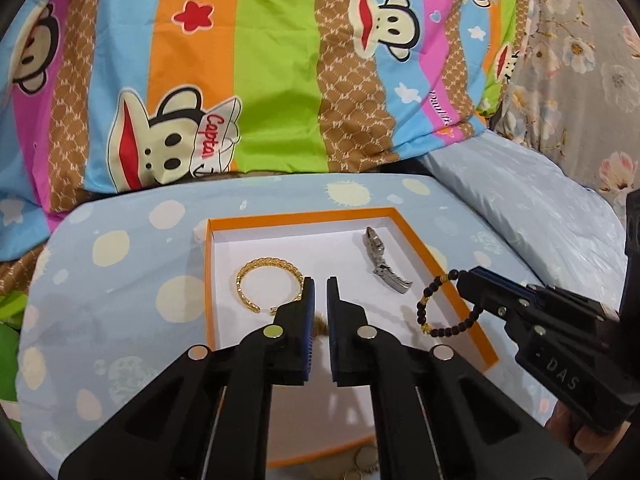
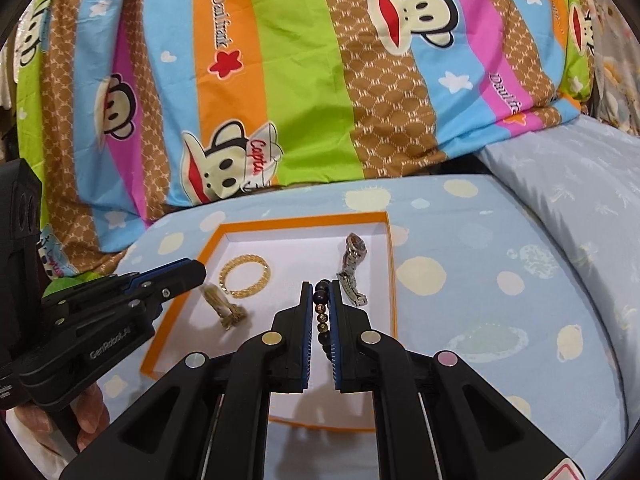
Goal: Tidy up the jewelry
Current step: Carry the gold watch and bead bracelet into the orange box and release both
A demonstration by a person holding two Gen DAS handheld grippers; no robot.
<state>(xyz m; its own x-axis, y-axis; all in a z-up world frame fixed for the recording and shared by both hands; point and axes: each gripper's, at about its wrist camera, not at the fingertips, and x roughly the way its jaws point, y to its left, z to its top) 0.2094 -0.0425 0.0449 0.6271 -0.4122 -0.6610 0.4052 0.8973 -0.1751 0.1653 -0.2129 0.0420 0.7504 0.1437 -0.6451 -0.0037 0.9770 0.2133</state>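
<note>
Bed [image 1: 120, 280] with blue dotted sheet carries everything; striped monkey-print quilt [image 1: 280, 80] bunched behind the box. Orange-rimmed box [image 1: 280, 218] is the landmark: shallow white tray, likely the collection point for the jewelry. Left tool [image 1: 320, 292] hovers over the box's near side, fingers nearly closed with only a thin gap and nothing pinched; the gold-tone watch [image 2: 224, 308] lies on the box floor just under it, looks freshly placed. Right tool [image 2: 322, 292] sits over the box's right rim, clamped on the black bead bracelet [image 1: 440, 308], which dangles across the rim, presumably next to go in. Inside the box: silver watch [image 1: 380, 260] toward the far right, gold bangle [image 1: 268, 284] left of centre, apart from each other.
</note>
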